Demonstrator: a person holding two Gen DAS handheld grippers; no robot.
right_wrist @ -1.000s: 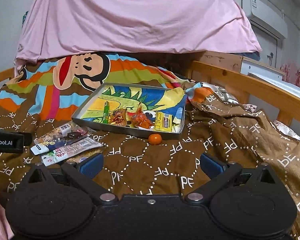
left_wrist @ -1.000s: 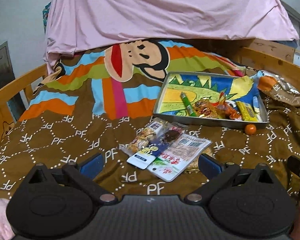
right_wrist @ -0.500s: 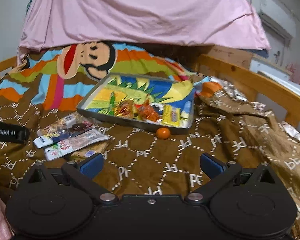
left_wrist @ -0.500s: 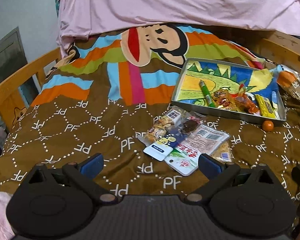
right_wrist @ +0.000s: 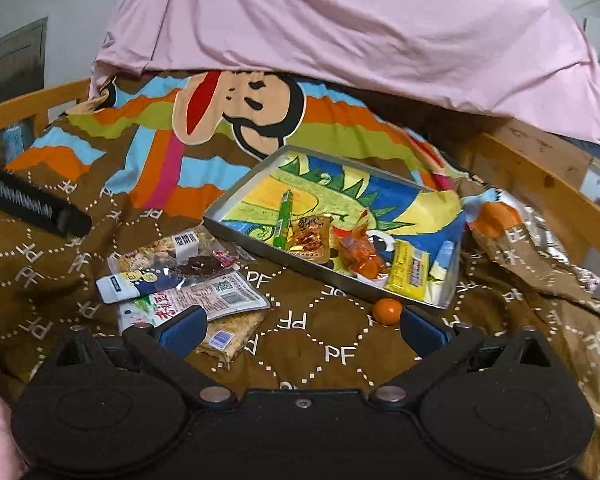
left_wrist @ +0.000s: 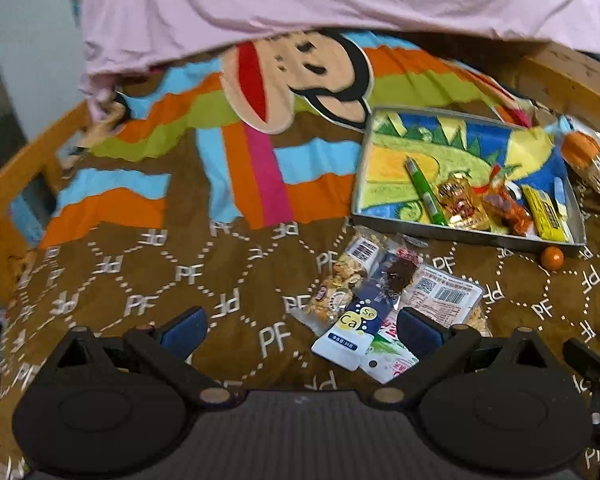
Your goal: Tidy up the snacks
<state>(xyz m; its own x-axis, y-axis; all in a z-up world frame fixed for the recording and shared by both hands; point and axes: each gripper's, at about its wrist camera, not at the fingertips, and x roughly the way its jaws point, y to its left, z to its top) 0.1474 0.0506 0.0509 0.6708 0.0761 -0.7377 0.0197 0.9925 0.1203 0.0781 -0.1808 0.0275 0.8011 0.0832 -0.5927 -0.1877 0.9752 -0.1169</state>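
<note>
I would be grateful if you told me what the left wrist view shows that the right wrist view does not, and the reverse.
Only the left wrist view shows the left gripper, open over the blanket.

Only the right wrist view shows the right gripper, also open, and the flat cracker pack under the other packets.

Both show the tray holding a green pen, the small orange ball just outside it, and the loose snack pile.

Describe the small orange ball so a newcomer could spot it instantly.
Find the metal tray on the brown bedspread. Just outside its near wall, below the yellow packet, sits the small orange ball. It is the only round, unwrapped item.
</note>
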